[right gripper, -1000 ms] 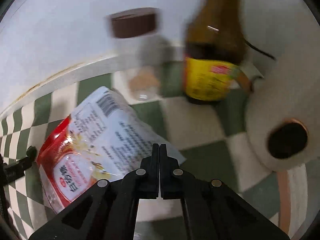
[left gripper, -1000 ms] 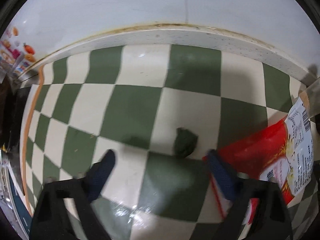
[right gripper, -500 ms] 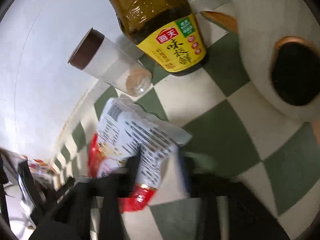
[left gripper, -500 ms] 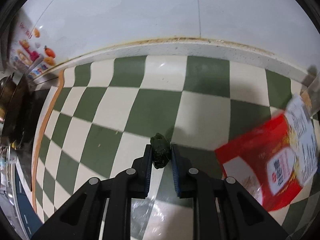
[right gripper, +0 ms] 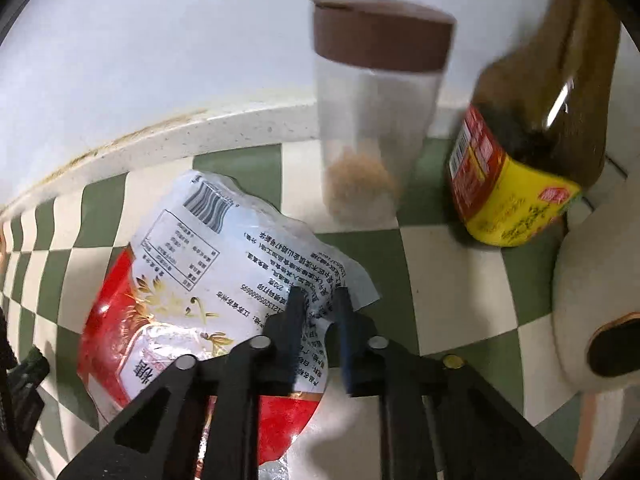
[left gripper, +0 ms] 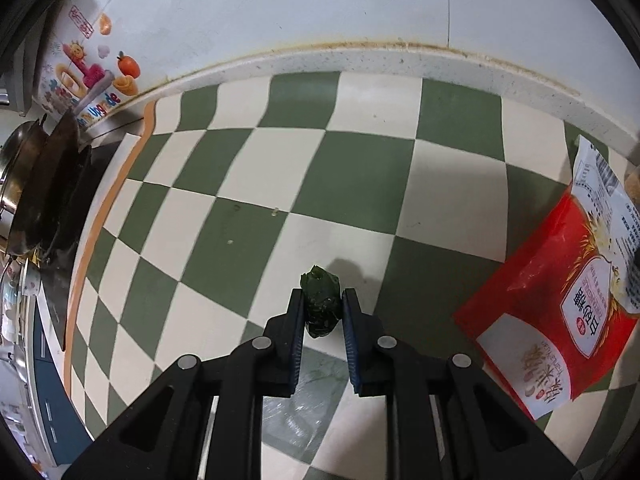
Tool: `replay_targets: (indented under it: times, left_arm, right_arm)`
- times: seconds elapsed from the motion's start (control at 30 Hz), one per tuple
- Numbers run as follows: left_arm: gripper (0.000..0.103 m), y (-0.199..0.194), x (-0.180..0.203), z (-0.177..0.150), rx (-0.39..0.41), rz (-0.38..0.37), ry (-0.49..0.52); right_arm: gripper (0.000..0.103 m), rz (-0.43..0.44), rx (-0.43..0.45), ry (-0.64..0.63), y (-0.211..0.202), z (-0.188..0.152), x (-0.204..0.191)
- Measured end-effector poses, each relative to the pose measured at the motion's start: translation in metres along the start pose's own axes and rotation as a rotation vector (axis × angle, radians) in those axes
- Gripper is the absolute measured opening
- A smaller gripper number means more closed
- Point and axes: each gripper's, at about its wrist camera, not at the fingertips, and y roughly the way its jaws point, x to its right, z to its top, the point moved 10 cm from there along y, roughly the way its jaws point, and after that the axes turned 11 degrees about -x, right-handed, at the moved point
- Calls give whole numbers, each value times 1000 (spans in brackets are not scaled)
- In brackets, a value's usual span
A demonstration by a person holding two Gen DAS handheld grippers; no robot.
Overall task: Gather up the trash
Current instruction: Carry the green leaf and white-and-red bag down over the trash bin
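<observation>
My left gripper [left gripper: 322,306] is shut on a small dark green crumpled scrap [left gripper: 320,300], held a little above the green-and-cream checkered countertop [left gripper: 256,184]. A red and white snack bag [left gripper: 572,300] lies to its right. In the right wrist view my right gripper [right gripper: 320,312] is closed on the white edge of that snack bag [right gripper: 192,264], whose barcode side faces up. The left gripper's tip shows at the far left edge [right gripper: 24,376].
A clear jar with a brown lid [right gripper: 376,112] and a dark sauce bottle with a yellow label [right gripper: 532,140] stand behind the bag. A white round object [right gripper: 596,292] sits at the right. A stove with pans [left gripper: 36,184] is at the left. The white wall [left gripper: 320,8] runs along the back.
My left gripper closed on the green scrap and lifted it. My right gripper opened, then closed on the snack bag's edge.
</observation>
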Motion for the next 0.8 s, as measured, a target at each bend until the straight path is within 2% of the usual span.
replay_targets:
  times: [0.03,0.23,0.33,0.43,0.63,0.8]
  left_arm:
    - [15,-4,-3,-1,10,-1,-2]
    - [15,-44,-20,-15,84,-8,1]
    - [15,-66,-25,-31,109,-32,14]
    - [15,-88,-28,-53,134,-62,49]
    - [15,-126,-43,-120,160,-147,133]
    - [15,-148,-69,-194,192,-204,223]
  right_arm:
    - [13,16,14,14,-5,7,6]
    - [12,124,120,62,-63,-16,19]
    - [12,135,164,60,-98,-37,34]
    - [12,135,186,45,-124,-59,29]
    - [12,104,210,16,-186,-128,29]
    - [12,91,228,27,-241,-216,22]
